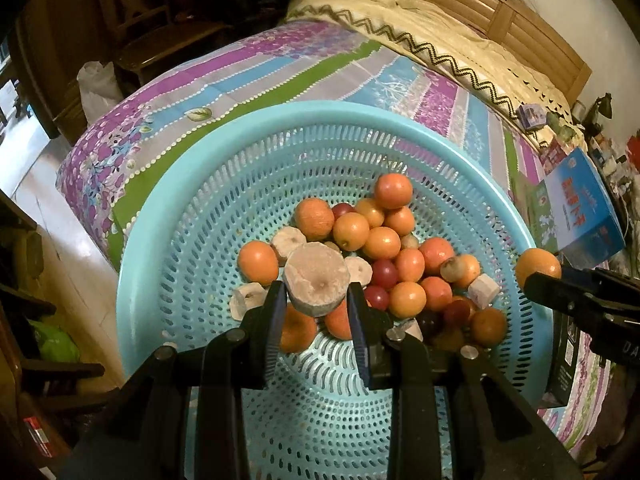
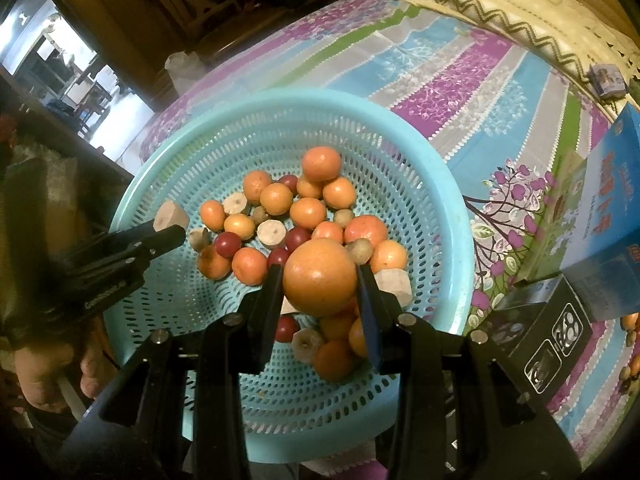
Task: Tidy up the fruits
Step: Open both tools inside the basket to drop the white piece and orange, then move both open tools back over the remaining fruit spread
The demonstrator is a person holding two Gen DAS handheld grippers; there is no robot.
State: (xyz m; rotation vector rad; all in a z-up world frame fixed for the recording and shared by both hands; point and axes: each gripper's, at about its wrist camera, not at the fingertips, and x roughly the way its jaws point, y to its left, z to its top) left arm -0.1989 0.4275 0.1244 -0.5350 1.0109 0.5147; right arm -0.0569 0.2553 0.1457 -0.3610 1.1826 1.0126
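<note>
Partly readable white lettering along the side of the left gripper [image 2: 152, 240] in the right wrist view, beginning "Gen", the rest blurred. Red characters across the blue box [image 1: 584, 208] at the bed's right side, too smeared to read. White pictograms only on the black box [image 2: 548, 344] beside it.

Sitting on the striped floral bedspread [image 1: 248, 80]: a turquoise perforated basket [image 1: 192, 184]. Heaped inside: a pile of small oranges [image 1: 382, 242], mixed with dark red round fruits [image 1: 385, 273] and pale beige cut chunks [image 1: 289, 241]. Most of the pile toward the far and right part of the basket floor.

Left gripper [image 1: 316, 300] raised over the near side of the basket, pinching a pale round chunk [image 1: 316, 280] between its two fingers, cut face toward the camera. Same chunk [image 2: 172, 216] seen from the right wrist view above the basket's left rim, clear of the pile.

Right gripper [image 2: 320, 280] poised over the near right part of the basket, clamped on a large orange [image 2: 320, 276], held above the heap. From the left wrist view, that orange [image 1: 538, 268] just outside the basket's right rim, at the tip of the black right gripper [image 1: 536, 284].

Bare fingers [image 2: 92, 376] wrapped around the left gripper's handle at the lower left.
</note>
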